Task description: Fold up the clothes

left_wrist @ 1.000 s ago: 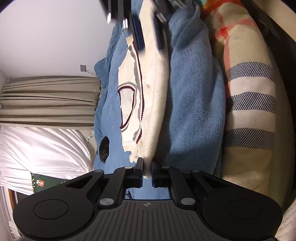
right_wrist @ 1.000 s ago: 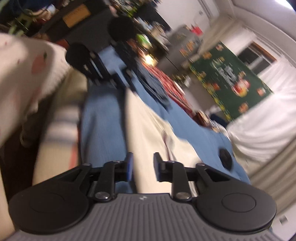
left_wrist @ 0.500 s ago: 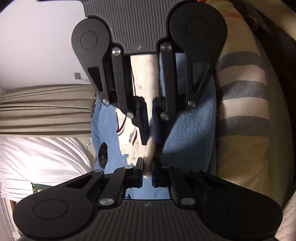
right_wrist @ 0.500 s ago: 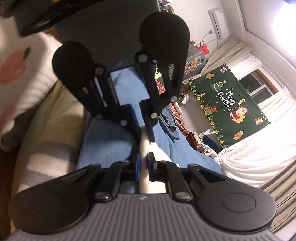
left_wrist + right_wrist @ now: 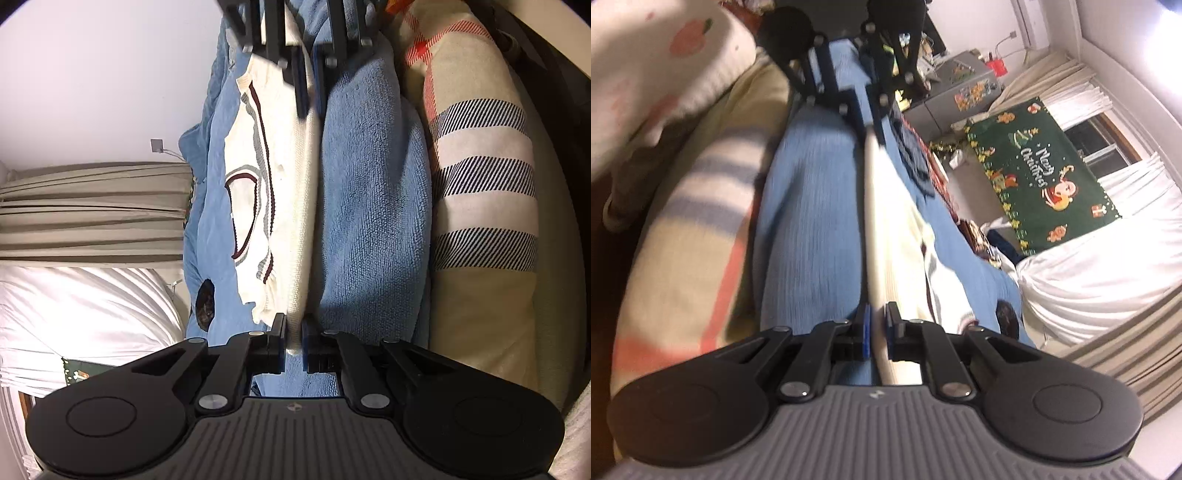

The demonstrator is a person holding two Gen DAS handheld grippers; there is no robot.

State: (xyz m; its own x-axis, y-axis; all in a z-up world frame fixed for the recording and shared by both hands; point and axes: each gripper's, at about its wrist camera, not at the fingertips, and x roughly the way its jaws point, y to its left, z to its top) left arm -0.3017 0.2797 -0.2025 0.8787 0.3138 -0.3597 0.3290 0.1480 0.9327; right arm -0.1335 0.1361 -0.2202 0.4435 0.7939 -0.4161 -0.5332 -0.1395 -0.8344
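Observation:
A cream knit sweater (image 5: pixel 291 192) with dark red and grey trim lies on a blue blanket (image 5: pixel 373 206). My left gripper (image 5: pixel 293 341) is shut on one end of the sweater's edge. My right gripper (image 5: pixel 310 85) shows at the top of the left wrist view, shut on the other end. In the right wrist view my right gripper (image 5: pixel 877 328) pinches the stretched cream sweater (image 5: pixel 886 236), and my left gripper (image 5: pixel 868 107) holds its far end. The edge is pulled straight between them.
A striped cream pillow (image 5: pixel 480 199) lies beside the blue blanket. A white duvet (image 5: pixel 1108 258), beige curtains (image 5: pixel 92 210) and a green Christmas banner (image 5: pixel 1041 173) stand behind. A fruit-print white cloth (image 5: pixel 657 62) is at the left.
The two grippers, close together half a second ago, have moved apart along the sweater's edge, drawing it taut. Both stay shut on it.

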